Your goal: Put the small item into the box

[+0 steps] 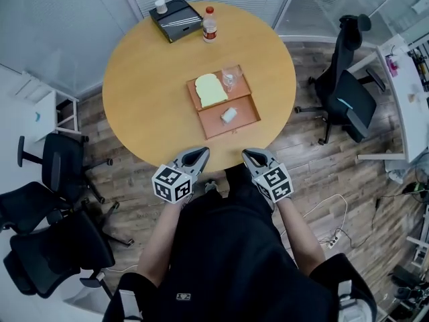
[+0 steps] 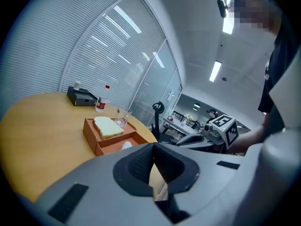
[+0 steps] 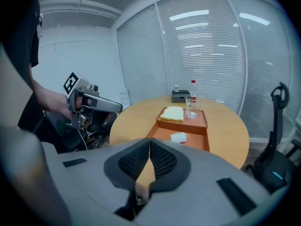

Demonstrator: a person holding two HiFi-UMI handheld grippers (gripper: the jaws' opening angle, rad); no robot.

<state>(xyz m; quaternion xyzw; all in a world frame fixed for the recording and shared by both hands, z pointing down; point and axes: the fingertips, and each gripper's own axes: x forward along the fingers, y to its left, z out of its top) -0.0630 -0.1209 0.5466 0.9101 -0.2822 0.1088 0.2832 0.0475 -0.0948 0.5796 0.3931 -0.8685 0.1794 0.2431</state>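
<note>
Your left claw (image 1: 194,154) is pressed shut with nothing between its jaws. It hangs off the near edge of the round counter (image 1: 147,92), close to your body.

At the far rim sits a black box (image 1: 175,19) with a small white cup (image 1: 161,6) on top. Beside it is a red-capped bottle (image 1: 210,24). Its red label is too small to read.

Mid-counter lies the orange box (image 1: 247,107), which has two compartments. The far one holds a slice of bread (image 1: 210,89) and a clear glass (image 1: 231,78). The near one holds the small white item (image 1: 228,115), lying alone on the floor, apart from the walls.

So the item already rests inside a box. That fits a finished placement, with your hands drawn off. It equally fits a pick to come, if the black box is the one meant. I can't settle which from here.

In either case, carry the claws above the box walls and give the glass a wide berth, since it looks easy to tip.

Your right claw (image 1: 253,154) is likewise closed on nothing, level with the left.

The cubes carry only square black-and-white markers. No other writing can be read.
</note>
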